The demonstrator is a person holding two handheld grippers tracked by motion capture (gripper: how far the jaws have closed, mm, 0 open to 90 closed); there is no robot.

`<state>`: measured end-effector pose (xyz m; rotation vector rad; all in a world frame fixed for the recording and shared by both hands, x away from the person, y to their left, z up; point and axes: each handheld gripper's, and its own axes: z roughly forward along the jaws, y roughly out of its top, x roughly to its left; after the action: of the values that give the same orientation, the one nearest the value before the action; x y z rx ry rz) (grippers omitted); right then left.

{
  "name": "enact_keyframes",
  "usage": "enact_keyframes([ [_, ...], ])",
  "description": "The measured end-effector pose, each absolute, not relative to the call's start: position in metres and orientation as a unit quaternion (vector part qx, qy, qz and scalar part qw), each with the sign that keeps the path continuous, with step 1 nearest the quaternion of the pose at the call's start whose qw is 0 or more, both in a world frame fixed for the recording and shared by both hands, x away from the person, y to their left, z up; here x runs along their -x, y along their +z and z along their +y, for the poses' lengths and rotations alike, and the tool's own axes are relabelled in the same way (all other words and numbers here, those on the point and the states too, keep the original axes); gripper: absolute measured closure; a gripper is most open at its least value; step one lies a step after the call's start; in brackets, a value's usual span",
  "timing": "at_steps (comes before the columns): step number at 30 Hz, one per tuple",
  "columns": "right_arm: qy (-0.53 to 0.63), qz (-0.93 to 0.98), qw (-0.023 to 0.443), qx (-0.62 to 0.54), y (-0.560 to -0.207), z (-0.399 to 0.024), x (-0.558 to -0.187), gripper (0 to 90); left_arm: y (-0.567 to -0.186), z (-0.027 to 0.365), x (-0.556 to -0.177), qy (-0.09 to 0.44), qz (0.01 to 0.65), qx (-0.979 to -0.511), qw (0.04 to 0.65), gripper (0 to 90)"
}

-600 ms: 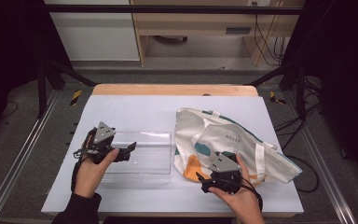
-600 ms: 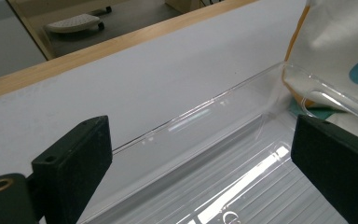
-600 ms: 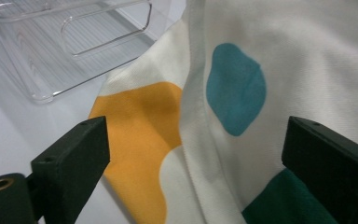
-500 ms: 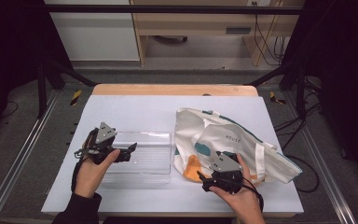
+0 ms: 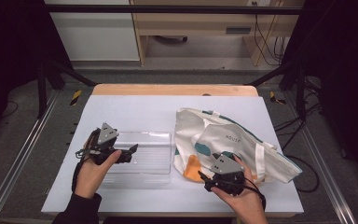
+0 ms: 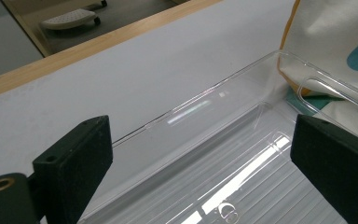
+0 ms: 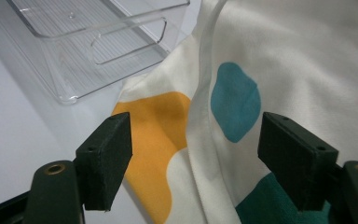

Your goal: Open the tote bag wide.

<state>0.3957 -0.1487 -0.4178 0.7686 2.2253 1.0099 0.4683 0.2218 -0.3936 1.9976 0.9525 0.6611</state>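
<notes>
Tote bag [image 5: 242, 144] corner hides behind clear bin [image 5: 142, 156] wall.

A white-topped bench [image 5: 149, 109] with a wooden far edge stands on grey floor [image 5: 23, 154] between metal rails [image 5: 14, 163]. Behind it are a white cabinet [image 5: 91, 30], a wooden shelf unit [image 5: 200, 18] and hanging black cables [image 5: 263, 32]. The sides lie dark.

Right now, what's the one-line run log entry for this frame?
left gripper: open over clear bin | right gripper: open at tote bag edge | nothing held
</notes>
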Motion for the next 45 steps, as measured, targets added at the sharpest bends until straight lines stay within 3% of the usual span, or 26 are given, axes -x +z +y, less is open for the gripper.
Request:
enact_keyframes([
  [6, 0.353, 0.841, 0.284, -0.296, -0.404, -0.152, -0.392, 22.2, -0.389, 0.227, -0.467, 0.263, 0.370, -0.798, 0.398, 5.8],
  [11, 0.346, 0.834, 0.325, -0.281, -0.369, -0.161, -0.392, 36.7, -0.388, 0.237, -0.468, 0.268, 0.382, -0.788, 0.403, 6.0],
  [13, 0.342, 0.835, 0.329, -0.279, -0.362, -0.163, -0.394, 37.3, -0.387, 0.238, -0.469, 0.268, 0.381, -0.788, 0.402, 6.0],
  [19, 0.307, 0.827, 0.362, -0.302, -0.327, -0.192, -0.416, 50.4, -0.385, 0.244, -0.469, 0.267, 0.388, -0.787, 0.399, 6.1],
  [20, 0.307, 0.827, 0.362, -0.302, -0.327, -0.192, -0.416, 50.4, -0.386, 0.244, -0.470, 0.270, 0.382, -0.786, 0.404, 6.1],
  [21, 0.305, 0.824, 0.366, -0.308, -0.324, -0.201, -0.420, 58.4, -0.385, 0.245, -0.469, 0.267, 0.390, -0.786, 0.400, 6.1],
  [23, 0.285, 0.823, 0.370, -0.324, -0.325, -0.208, -0.425, 61.4, -0.385, 0.247, -0.469, 0.265, 0.389, -0.786, 0.401, 6.1],
  [35, 0.266, 0.813, 0.375, -0.356, -0.339, -0.222, -0.430, 73.9, -0.381, 0.252, -0.468, 0.269, 0.391, -0.783, 0.402, 6.5],
  [40, 0.275, 0.820, 0.357, -0.352, -0.342, -0.221, -0.424, 86.3, -0.381, 0.253, -0.468, 0.270, 0.392, -0.783, 0.401, 6.5],
  [45, 0.296, 0.827, 0.331, -0.345, -0.349, -0.218, -0.410, 88.1, -0.381, 0.253, -0.468, 0.270, 0.392, -0.783, 0.401, 6.5],
])
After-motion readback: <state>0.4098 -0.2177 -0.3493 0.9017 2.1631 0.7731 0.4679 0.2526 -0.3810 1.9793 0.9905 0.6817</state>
